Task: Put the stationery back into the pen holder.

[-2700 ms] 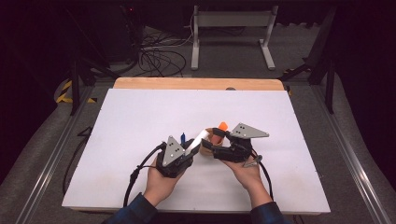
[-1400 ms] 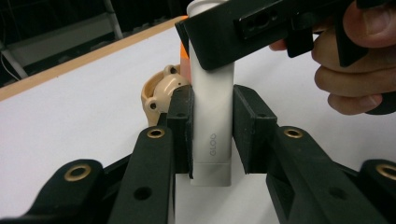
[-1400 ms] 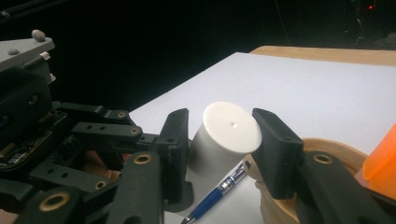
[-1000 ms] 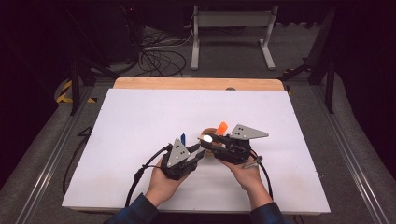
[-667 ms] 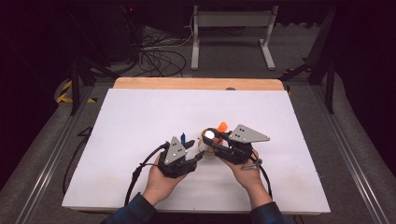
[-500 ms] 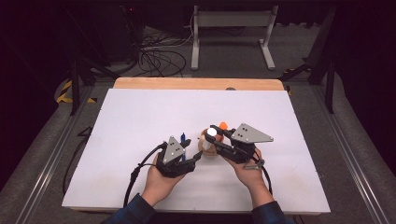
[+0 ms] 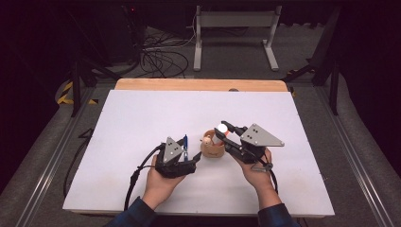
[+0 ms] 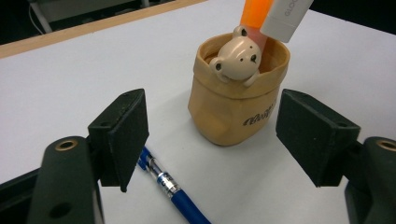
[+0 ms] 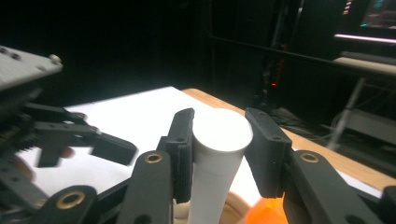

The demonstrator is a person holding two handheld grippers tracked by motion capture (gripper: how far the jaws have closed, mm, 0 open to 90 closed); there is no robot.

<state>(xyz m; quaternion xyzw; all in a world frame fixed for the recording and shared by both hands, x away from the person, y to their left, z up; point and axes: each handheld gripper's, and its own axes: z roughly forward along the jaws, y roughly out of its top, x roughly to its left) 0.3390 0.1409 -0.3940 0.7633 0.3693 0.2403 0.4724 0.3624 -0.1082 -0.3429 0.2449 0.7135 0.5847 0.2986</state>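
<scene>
A tan pouch with a bear's head on its rim stands on the white table. An orange marker leans in it. My right gripper is shut on a white glue stick, whose cap shows just above the pouch. The stick's lower end reaches the pouch's mouth. My left gripper lies low at the pouch's left. Its jaws have just been opening and now stand on either side of the pouch without touching it. A blue pen lies under its left jaw.
The white board has bare room to the left, right and back. A wooden strip runs along its far edge. Cables trail from both grippers toward the near edge. Dark floor, cables and a metal stand lie beyond.
The left gripper's jaws have spread apart beside the pouch. The right gripper keeps its hold on the white stick and has shifted little.
</scene>
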